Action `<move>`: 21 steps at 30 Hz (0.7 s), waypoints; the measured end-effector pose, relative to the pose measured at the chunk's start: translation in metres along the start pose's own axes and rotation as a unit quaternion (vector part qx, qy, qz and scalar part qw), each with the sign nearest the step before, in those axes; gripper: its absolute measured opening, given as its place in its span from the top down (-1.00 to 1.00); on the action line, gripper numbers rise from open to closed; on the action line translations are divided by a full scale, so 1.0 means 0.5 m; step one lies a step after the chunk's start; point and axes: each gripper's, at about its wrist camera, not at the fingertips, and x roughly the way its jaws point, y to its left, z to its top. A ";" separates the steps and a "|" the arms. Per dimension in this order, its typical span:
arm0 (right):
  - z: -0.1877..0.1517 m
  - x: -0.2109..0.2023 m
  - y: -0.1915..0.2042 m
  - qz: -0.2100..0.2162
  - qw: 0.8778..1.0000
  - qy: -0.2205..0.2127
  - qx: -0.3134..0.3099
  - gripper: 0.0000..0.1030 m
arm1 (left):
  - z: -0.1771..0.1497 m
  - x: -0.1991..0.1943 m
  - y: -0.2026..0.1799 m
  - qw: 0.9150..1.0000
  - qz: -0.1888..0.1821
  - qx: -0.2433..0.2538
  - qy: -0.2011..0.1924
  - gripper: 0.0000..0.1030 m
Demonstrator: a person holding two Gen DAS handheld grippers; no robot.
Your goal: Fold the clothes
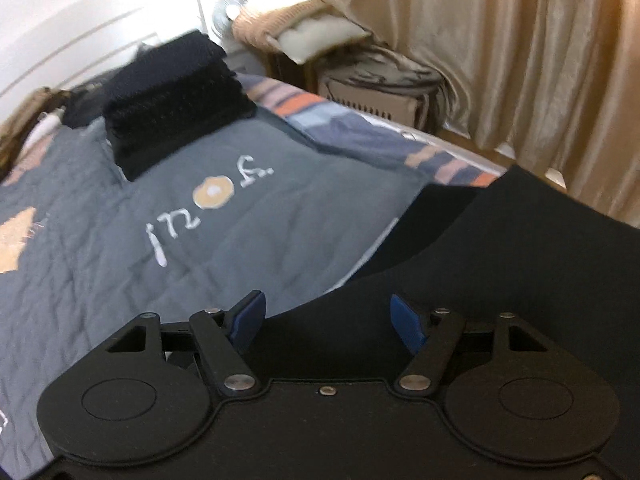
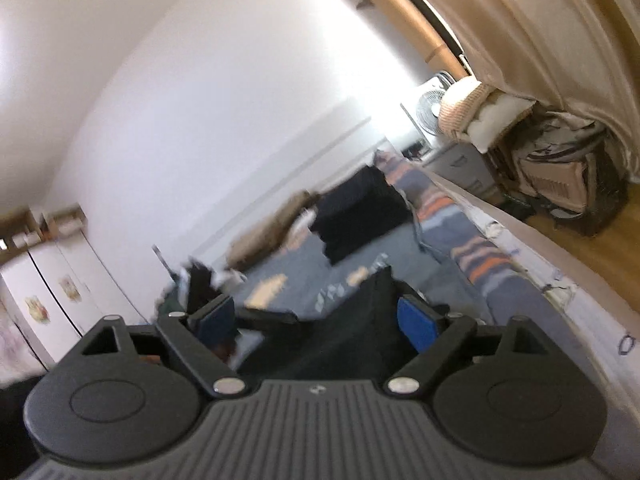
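Bedroom with tan curtains; beyond the left gripper, fingers apart, folded black clothes sit stacked on the grey quilt, a black garment beneath. Right gripper: fingers apart, straddling dark cloth, likely poised to pinch.

Your left wrist cam sits low, close over the bed, the right one's tilted, and both share the folded black stack.
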 end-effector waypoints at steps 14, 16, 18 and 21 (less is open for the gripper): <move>-0.039 0.081 0.012 -0.024 0.994 0.103 -0.023 -0.74 | 0.004 -0.024 0.023 1.000 -0.029 0.001 -0.012 0.95; -0.041 0.078 0.009 -0.027 0.994 0.103 -0.018 -0.74 | 0.007 -0.038 0.037 0.999 -0.020 -0.016 -0.029 1.00; -0.043 0.081 0.009 -0.031 0.994 0.103 -0.018 -0.74 | 0.009 -0.052 0.050 0.998 -0.012 -0.032 -0.047 1.00; -0.045 0.082 0.010 -0.035 0.994 0.105 -0.020 -0.75 | 0.013 -0.073 0.071 0.996 0.001 -0.057 -0.073 1.00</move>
